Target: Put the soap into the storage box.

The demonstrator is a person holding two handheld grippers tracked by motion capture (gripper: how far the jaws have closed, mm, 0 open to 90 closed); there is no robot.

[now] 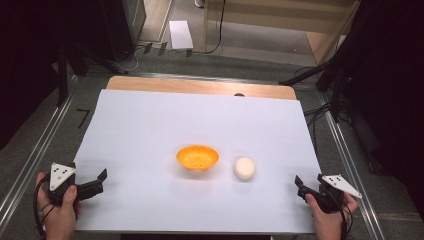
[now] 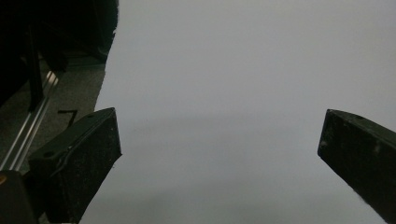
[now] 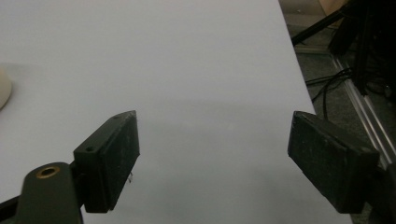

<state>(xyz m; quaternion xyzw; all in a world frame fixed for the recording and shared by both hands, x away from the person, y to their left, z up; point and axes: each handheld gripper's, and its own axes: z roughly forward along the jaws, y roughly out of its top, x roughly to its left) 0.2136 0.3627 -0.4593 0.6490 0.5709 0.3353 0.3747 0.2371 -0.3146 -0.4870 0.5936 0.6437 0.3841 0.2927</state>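
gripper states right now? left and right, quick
Left gripper: open, holding nothing, over the white sheet.
Right gripper: open, holding nothing; white ball off to its side.

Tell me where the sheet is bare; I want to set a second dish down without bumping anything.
The white sheet is bare behind the orange bowl up to the wooden table edge, and along both flanks beside the left gripper and right gripper. Only the middle is tight: the pale round item sits apart from the bowl, beside it.
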